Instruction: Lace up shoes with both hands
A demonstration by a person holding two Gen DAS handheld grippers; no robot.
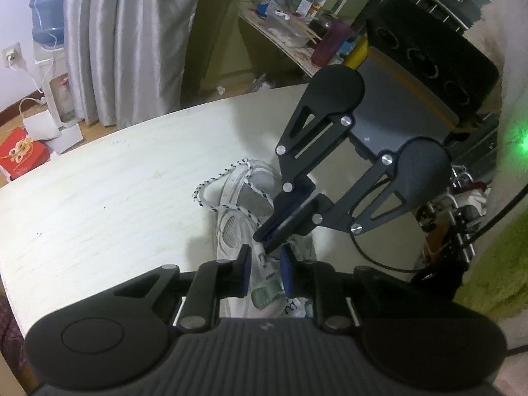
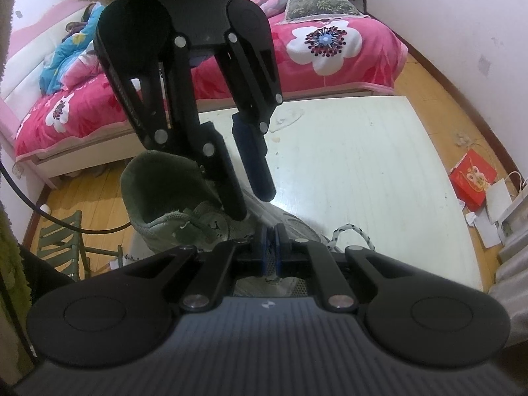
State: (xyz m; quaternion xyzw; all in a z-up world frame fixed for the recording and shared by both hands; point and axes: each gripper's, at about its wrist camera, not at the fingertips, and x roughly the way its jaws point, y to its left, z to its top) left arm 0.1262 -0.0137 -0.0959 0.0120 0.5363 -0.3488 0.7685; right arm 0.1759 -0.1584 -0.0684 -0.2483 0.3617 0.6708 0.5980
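A white and grey sneaker (image 1: 246,198) with a green padded collar (image 2: 155,191) lies on the white table (image 1: 115,198). Its speckled white shoelace (image 1: 204,191) loops loose beside the toe end and shows again in the right wrist view (image 2: 349,232). My left gripper (image 1: 265,267) is open, its blue pads either side of the tongue and a lace end without pressing them. My right gripper (image 1: 264,239) comes in from the upper right, shut on a strand of the lace just ahead of the left pads. From the right wrist my right gripper (image 2: 270,236) is shut, and my left gripper (image 2: 252,203) reaches down over the shoe.
The table's far edge (image 1: 198,109) curves in front of a grey curtain (image 1: 125,39) and a water dispenser (image 1: 49,16). A cluttered side table (image 1: 290,33) and a black case (image 1: 429,56) stand beyond. A pink floral bed (image 2: 330,39), a green chair (image 2: 62,244) and a red box (image 2: 472,178) surround the table.
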